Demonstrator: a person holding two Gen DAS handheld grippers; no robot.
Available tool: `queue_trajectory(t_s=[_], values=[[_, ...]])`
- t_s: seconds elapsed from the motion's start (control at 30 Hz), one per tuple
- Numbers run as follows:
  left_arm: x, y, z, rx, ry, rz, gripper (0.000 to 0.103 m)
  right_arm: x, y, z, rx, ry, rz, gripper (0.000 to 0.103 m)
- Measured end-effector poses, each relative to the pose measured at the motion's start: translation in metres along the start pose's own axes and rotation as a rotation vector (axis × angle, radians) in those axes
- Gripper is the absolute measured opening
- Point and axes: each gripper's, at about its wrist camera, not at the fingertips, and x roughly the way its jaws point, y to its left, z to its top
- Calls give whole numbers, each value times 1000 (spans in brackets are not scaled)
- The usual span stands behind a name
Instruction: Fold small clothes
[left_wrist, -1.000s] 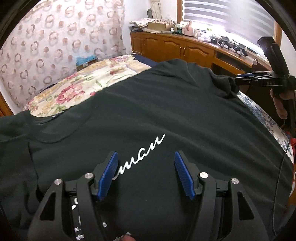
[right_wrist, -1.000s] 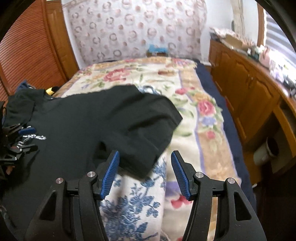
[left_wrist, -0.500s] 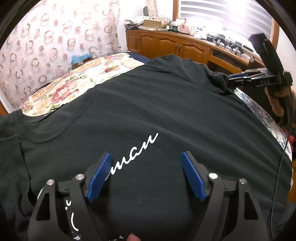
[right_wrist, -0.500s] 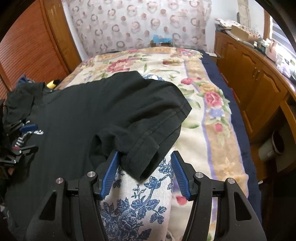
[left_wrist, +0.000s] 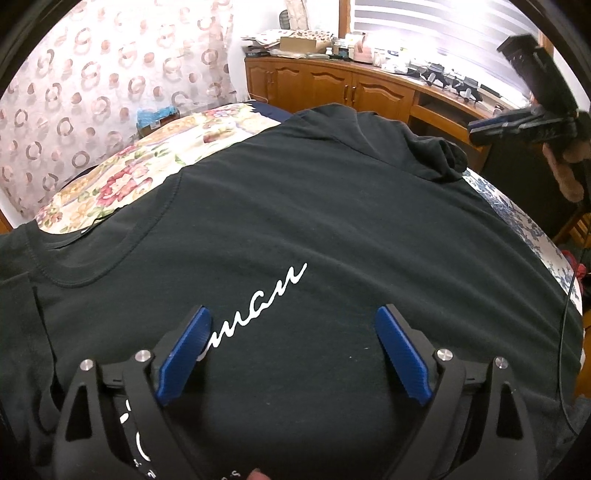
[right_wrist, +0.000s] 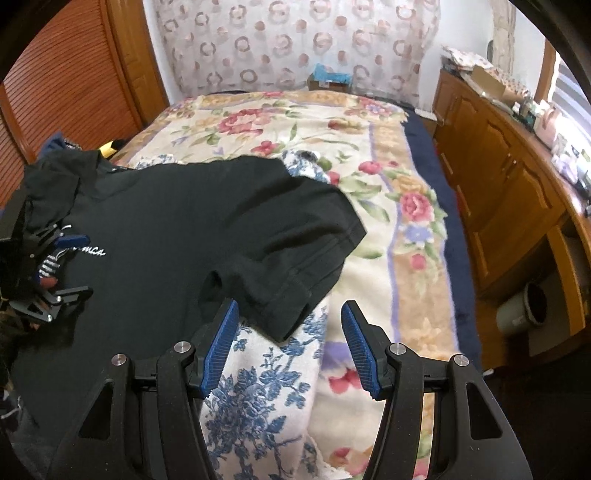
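Note:
A black T-shirt (left_wrist: 332, 229) with white script lettering (left_wrist: 266, 299) lies spread face up on the bed. My left gripper (left_wrist: 291, 325) is open just above its chest, over the lettering. In the right wrist view the T-shirt (right_wrist: 177, 229) has one short sleeve (right_wrist: 291, 266) lying toward me. My right gripper (right_wrist: 290, 317) is open, its blue pads either side of the sleeve's hem corner, not closed on it. The right gripper shows far right in the left wrist view (left_wrist: 517, 122), and the left gripper shows at the left edge of the right wrist view (right_wrist: 55, 266).
The bed has a floral blanket (right_wrist: 332, 122) and a blue-flowered cloth (right_wrist: 266, 387) under the sleeve. A wooden cabinet (right_wrist: 509, 177) with clutter on top runs along the bed's right side. A patterned curtain (right_wrist: 295, 37) hangs behind the head of the bed.
My left gripper has opened wider and shifted slightly over the shirt. My right gripper has come closer to the sleeve, whose hem now sits between its pads.

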Motion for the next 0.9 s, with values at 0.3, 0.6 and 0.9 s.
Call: queue_trajectory(t_s=[0.3, 0.6, 0.9], values=[[3, -1, 1, -12, 2, 5, 95, 33, 1, 1, 15, 28, -8, 11], [-20, 17, 0, -88, -83, -28, 94, -20, 49, 30, -82, -175, -25, 2], [-65, 42, 0, -132, -205, 21, 94, -12, 141, 29, -263, -98, 103, 4]])
